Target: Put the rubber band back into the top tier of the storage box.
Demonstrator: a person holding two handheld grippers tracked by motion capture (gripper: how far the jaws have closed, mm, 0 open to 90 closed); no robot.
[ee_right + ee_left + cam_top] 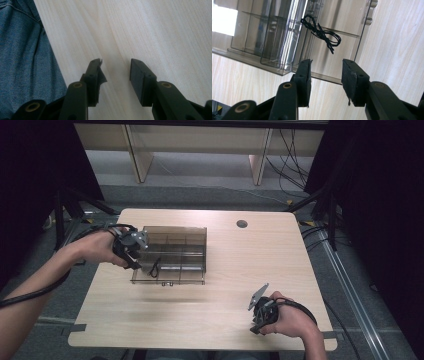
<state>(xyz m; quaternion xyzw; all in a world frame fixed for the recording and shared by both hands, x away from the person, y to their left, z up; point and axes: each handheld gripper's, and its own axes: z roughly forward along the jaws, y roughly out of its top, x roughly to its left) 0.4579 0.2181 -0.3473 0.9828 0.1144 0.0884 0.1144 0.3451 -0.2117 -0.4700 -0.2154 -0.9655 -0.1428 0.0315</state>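
Pale wood-grain table (225, 270) is seen from above, ringed by dark curtains and grey floor, with a round cable hole (242, 224) near its far edge. On its left half a clear plastic compartment box (172, 255) is set, well apart from every table edge. Inside one long compartment a thin black twisted cord (322, 33) is seen lying loose, touched by neither tool.

The left gripper (134, 262) is held at the box's near-left corner; in the left gripper view its jaws are parted with nothing between them, poised just beside the box's low wall, the cord lying beyond. Whether the jaws touch the wall cannot be told.

The right gripper (257, 326) is held near the table's front edge on the right, well apart from the box. Its jaws are likewise spread and empty above bare wood, with blue denim (22, 55) visible past the edge. Broad open tabletop is left between the two tools and to the right.
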